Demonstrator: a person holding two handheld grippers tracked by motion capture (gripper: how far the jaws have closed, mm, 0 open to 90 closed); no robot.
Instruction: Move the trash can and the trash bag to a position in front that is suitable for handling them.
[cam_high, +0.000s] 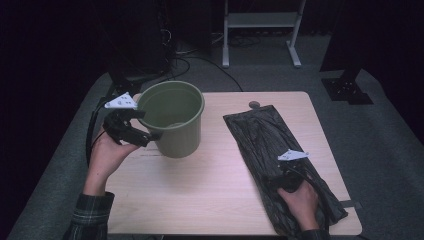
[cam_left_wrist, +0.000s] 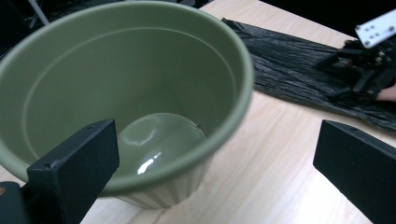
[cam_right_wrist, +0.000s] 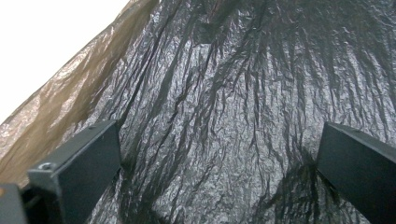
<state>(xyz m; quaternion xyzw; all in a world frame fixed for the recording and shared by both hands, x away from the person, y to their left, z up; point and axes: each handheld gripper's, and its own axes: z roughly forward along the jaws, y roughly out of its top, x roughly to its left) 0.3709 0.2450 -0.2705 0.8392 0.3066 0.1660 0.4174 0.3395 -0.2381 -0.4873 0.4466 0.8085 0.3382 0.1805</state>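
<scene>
Nearest the high camera, the right gripper (cam_high: 283, 176) rests low on the crumpled black plastic bag (cam_high: 265, 135) spread along the table's (cam_high: 210, 190) right side, jaws spread wide with nothing between them. Across the wooden top, the left gripper (cam_high: 142, 127) hovers at the green bucket's (cam_high: 172, 120) left rim, jaws wide apart, one over the opening, holding nothing

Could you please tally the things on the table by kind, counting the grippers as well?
Green plastic bin: 1
Black bin bag: 1
Grippers: 2, the left gripper and the right gripper
Total: 4
</scene>
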